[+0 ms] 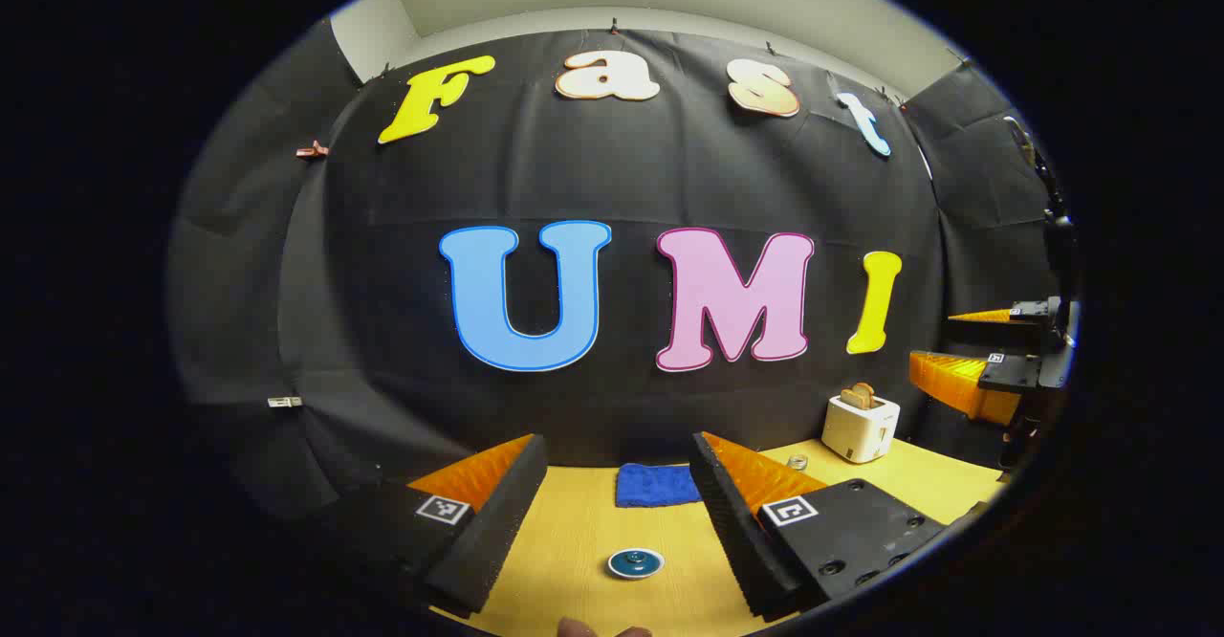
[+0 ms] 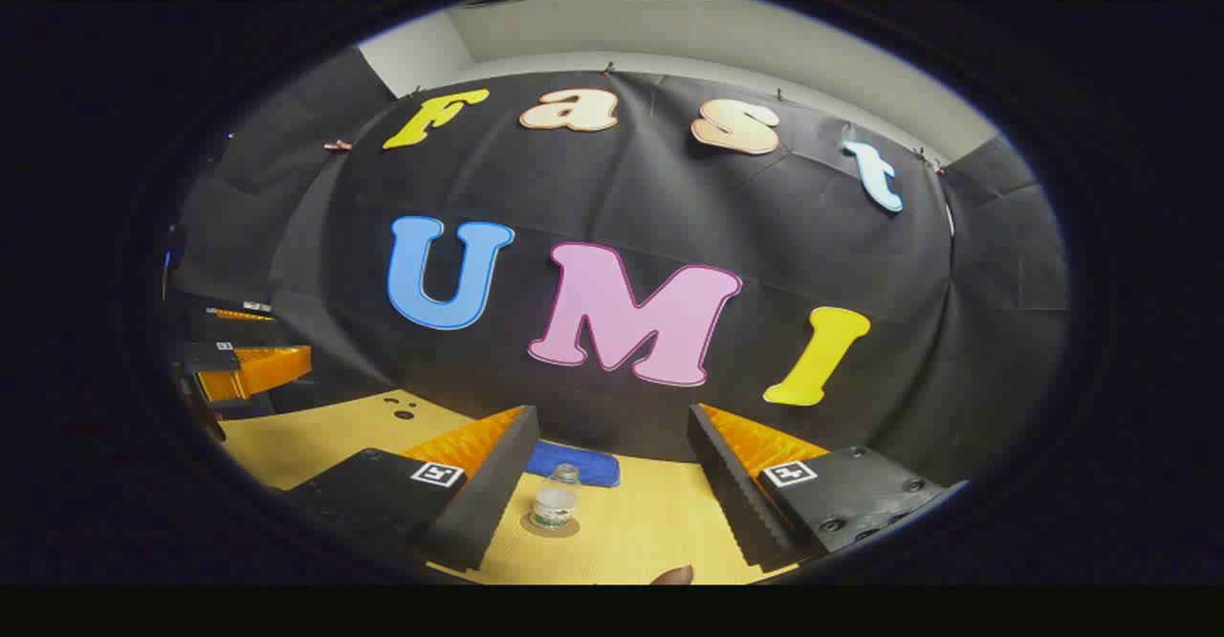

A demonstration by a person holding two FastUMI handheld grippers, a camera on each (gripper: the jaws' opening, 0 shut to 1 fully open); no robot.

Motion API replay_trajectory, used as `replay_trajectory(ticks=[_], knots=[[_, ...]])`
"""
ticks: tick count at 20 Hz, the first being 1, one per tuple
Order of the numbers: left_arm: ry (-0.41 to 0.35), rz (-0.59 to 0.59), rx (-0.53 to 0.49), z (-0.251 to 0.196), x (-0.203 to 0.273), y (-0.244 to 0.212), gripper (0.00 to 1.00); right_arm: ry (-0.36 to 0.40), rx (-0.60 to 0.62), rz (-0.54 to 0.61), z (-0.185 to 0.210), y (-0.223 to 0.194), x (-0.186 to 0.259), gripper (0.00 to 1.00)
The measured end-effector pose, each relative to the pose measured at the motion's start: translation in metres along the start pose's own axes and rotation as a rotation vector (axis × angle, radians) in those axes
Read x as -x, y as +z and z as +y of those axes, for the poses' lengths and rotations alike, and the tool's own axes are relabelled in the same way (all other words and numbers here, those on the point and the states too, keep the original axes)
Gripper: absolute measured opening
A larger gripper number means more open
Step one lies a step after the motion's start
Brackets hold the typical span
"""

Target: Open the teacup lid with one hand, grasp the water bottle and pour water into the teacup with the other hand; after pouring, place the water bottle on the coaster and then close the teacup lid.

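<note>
Pale wood-grain table [image 1: 593,541] runs back to a wall of draped black cloth. In the left gripper view, the left gripper [image 1: 617,513] hangs above the tabletop with its two ridged, wedge-shaped fingers spread wide and nothing between them. Down between them sits the teacup [image 1: 636,563], round and glossy teal with a pale rim, its lid on, topped by a small knob. Behind it lies a folded blue cloth [image 1: 657,485] of soft, nubby weave, flat near the wall. Off to the side stands a boxy white toaster [image 1: 861,428] with slices of toast poking out.

In the right gripper view, the right gripper [image 2: 612,489] is likewise spread apart and empty. Between its fingers the water bottle [image 2: 556,501], small, clear and cylindrical, stands upright on the thin round coaster [image 2: 550,527].
</note>
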State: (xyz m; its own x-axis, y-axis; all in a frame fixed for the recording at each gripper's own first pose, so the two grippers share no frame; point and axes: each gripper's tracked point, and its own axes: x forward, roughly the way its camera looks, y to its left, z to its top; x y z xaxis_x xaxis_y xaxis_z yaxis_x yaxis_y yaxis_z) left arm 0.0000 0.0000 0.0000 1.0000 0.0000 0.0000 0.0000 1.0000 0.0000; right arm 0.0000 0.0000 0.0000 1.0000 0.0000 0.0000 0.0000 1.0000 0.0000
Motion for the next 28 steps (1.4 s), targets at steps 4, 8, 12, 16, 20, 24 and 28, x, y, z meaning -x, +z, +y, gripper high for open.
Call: replay_trajectory(ticks=[4, 8, 12, 16, 20, 24, 28], knots=[[-0.002, -0.001, -0.002, -0.002, -0.001, 0.000, 0.95, 0.004, 0.000, -0.002, 0.000, 0.001, 0.000, 0.96], [-0.007, 0.002, -0.005, -0.005, -0.003, 0.000, 0.95, 0.006, 0.000, 0.001, 0.001, -0.001, -0.001, 0.96], [-0.010, 0.009, -0.006, -0.005, -0.006, 0.000, 0.95, 0.012, 0.001, 0.005, 0.003, -0.002, -0.005, 0.96], [-0.010, 0.001, -0.016, -0.003, -0.010, 0.000, 0.95, 0.016, -0.001, 0.004, 0.007, -0.002, -0.010, 0.96], [-0.009, 0.014, -0.015, 0.000, -0.021, -0.005, 0.95, 0.025, -0.008, 0.017, 0.012, -0.013, -0.018, 0.96], [-0.005, 0.047, -0.026, 0.000, -0.038, -0.035, 0.95, 0.034, -0.014, 0.057, 0.019, -0.044, -0.030, 0.96], [-0.003, 0.084, -0.039, -0.005, -0.064, -0.091, 0.95, 0.049, -0.039, 0.107, 0.029, -0.105, -0.047, 0.97]])
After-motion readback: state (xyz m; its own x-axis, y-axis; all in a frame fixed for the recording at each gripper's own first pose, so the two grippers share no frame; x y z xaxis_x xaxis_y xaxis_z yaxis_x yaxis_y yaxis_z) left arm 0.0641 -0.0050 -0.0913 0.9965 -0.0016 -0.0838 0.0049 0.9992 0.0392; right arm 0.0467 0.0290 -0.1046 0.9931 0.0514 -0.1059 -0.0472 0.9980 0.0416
